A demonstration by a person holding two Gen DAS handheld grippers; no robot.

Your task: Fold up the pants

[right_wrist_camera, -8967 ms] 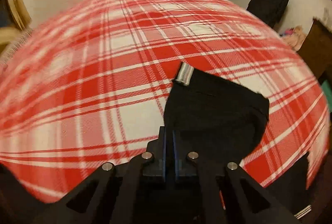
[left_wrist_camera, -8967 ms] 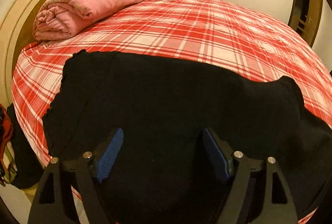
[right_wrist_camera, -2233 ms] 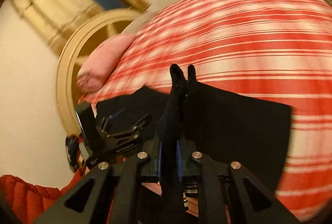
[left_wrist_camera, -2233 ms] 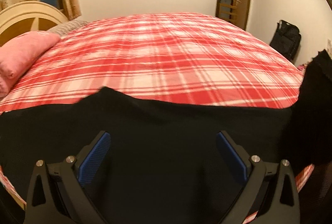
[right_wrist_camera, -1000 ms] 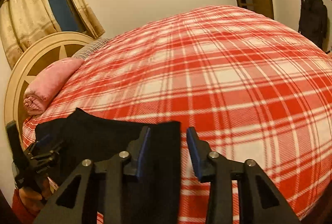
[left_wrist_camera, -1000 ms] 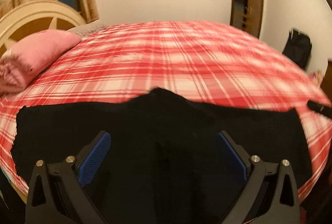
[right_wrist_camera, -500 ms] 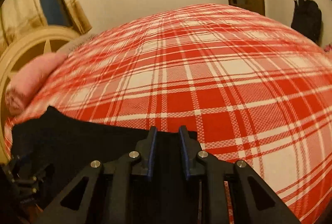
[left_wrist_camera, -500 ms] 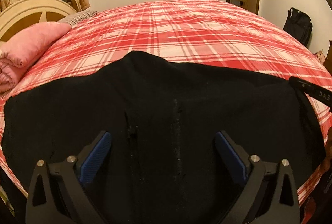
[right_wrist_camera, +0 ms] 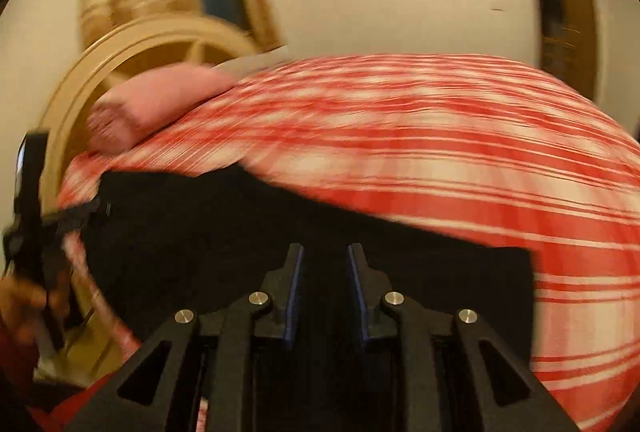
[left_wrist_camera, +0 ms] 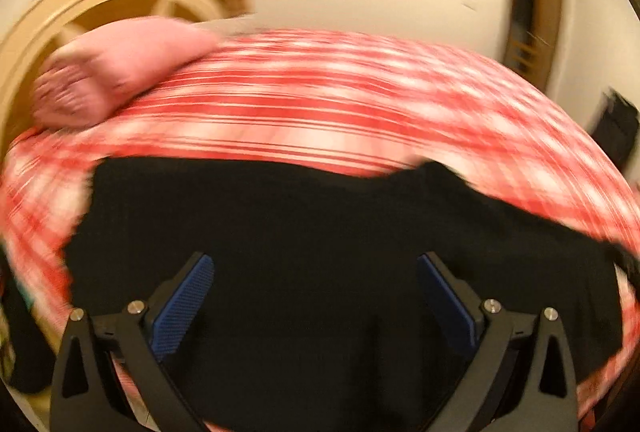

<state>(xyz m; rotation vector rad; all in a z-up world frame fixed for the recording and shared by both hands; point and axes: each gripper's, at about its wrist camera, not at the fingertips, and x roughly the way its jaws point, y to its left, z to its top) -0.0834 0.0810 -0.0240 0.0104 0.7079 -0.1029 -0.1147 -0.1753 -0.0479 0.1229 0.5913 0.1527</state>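
The black pants (left_wrist_camera: 312, 232) lie folded flat on the near edge of the red plaid bed (left_wrist_camera: 360, 104). My left gripper (left_wrist_camera: 316, 272) hovers over them, wide open and empty. In the right wrist view the pants (right_wrist_camera: 240, 232) spread under my right gripper (right_wrist_camera: 325, 264), whose jaws stand a little apart with dark cloth below them; nothing is clamped. The left gripper also shows at the far left of the right wrist view (right_wrist_camera: 60, 220). Both views are motion-blurred.
A rolled pink blanket (left_wrist_camera: 120, 72) lies at the head of the bed by the round cream headboard (left_wrist_camera: 100, 0). A wooden door (left_wrist_camera: 532, 12) and a dark bag (left_wrist_camera: 616, 128) stand at the right wall. The bed edge runs just below the pants.
The right gripper let go of the pants fold, then narrowed its jaws and opened them slightly again. Both cameras have swung left toward the headboard. The left gripper stays open.
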